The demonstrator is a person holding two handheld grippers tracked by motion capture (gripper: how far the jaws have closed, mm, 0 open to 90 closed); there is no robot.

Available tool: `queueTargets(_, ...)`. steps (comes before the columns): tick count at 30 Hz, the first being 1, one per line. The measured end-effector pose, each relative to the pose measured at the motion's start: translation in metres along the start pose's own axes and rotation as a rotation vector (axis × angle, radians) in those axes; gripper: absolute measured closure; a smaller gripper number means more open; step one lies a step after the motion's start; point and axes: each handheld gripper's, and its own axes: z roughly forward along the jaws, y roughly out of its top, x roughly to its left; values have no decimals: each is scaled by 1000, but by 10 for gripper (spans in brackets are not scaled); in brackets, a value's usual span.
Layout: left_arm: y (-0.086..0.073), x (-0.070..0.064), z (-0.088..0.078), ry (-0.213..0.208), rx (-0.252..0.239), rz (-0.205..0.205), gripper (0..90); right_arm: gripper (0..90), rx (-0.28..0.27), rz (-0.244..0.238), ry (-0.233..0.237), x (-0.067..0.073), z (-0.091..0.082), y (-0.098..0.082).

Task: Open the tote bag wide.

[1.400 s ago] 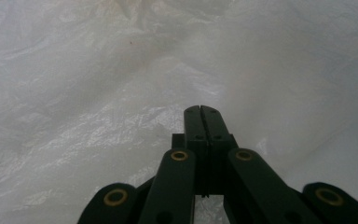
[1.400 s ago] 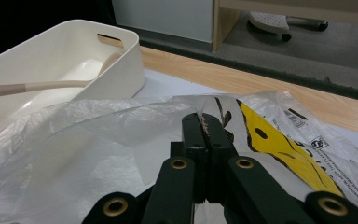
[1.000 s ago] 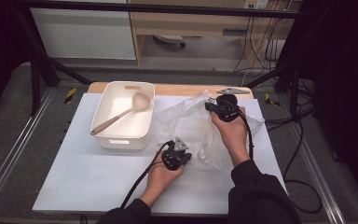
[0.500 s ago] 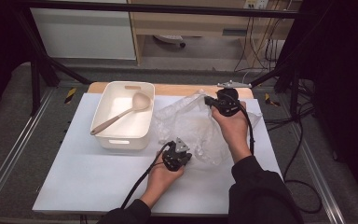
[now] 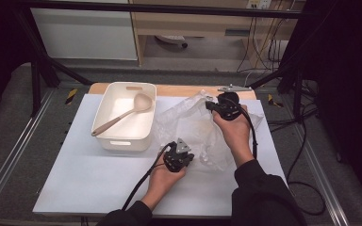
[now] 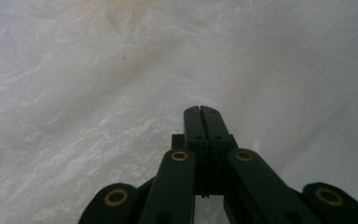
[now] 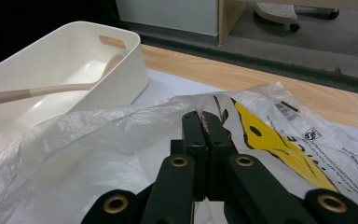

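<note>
A crumpled clear plastic bag [image 5: 188, 125] lies at the table's centre right, with a yellow printed patch [image 7: 279, 149] near its far edge. My left gripper [image 5: 190, 156] is at the bag's near edge, jaws shut, with the film [image 6: 98, 93] all around the tips [image 6: 200, 112]. Toward the far side, my right gripper [image 5: 209, 104] is shut on the bag's raised far edge [image 7: 98, 149], the film pinched at its tips [image 7: 203, 116]. Left of the bag stands a white bin [image 5: 122, 141] holding a beige ladle [image 5: 122, 117].
The bin [image 7: 121, 79] and ladle [image 7: 51, 88] appear left of my right gripper. A wooden strip [image 5: 179, 89] runs along the back of the white table [image 5: 75, 179]. A grey metal piece [image 5: 235, 88] lies on it. Cables hang off the right side.
My right gripper rose slightly with the bag's far edge, then settled a little lower. The left gripper has stayed in place.
</note>
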Motion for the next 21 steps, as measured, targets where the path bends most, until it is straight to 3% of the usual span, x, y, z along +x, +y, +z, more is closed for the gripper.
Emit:
queueTargets(4,7,-10,-10,-12,-8,33,900,900,10,8,1,0,-2,-5)
queueTargets(12,22,-20,-41,-44,-49,50,900,900,26,3,13,4,-4,-17)
queueTargets(21,38,-13,-78,-60,-74,57,900,900,46,-2,32,10,0,-27)
